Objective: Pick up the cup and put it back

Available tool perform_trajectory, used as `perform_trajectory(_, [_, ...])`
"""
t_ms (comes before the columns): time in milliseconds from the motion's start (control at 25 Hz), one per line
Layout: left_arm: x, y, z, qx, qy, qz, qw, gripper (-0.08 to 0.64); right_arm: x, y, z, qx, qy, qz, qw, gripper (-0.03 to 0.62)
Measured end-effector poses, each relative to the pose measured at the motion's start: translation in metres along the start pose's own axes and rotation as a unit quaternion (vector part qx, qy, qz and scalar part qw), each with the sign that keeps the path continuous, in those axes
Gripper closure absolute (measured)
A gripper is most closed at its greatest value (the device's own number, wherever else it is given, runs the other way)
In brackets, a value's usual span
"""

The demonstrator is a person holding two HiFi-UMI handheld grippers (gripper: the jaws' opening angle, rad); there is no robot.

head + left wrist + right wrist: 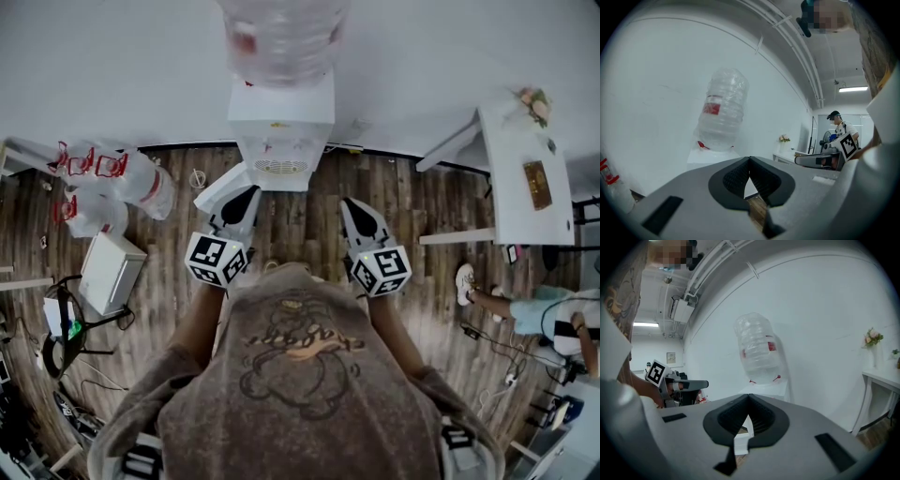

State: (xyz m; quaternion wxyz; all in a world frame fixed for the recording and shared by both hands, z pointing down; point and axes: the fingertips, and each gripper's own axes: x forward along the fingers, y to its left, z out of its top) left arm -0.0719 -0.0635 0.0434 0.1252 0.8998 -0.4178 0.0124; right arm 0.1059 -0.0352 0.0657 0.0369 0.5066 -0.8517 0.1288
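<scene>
No cup shows in any view. A white water dispenser [279, 131] stands against the wall straight ahead, with a big clear bottle [281, 37] upside down on top. My left gripper [246, 197] and right gripper [354, 204] are held side by side over the wooden floor, both pointing at the dispenser and short of it. In the left gripper view the pads [740, 176] meet with nothing between them, and the bottle [722, 110] stands ahead. The right gripper view shows the same: jaws together and empty, bottle [757, 350] beyond.
Spare water bottles with red handles [112, 178] lie at the left, a white box [111, 270] below them. A white table [525, 178] with flowers [536, 103] stands at the right. A person's legs [553, 314] and cables are at the far right.
</scene>
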Motion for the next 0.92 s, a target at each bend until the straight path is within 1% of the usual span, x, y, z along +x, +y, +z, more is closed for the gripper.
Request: perform_trajectory(920, [-0.0016,-0.0001,-0.0035,-0.007,0.008,0.002,0.9999,0.557,0.0017,-0.0004,-0.0009,0.004,0.005,0.009,1.000,0.591])
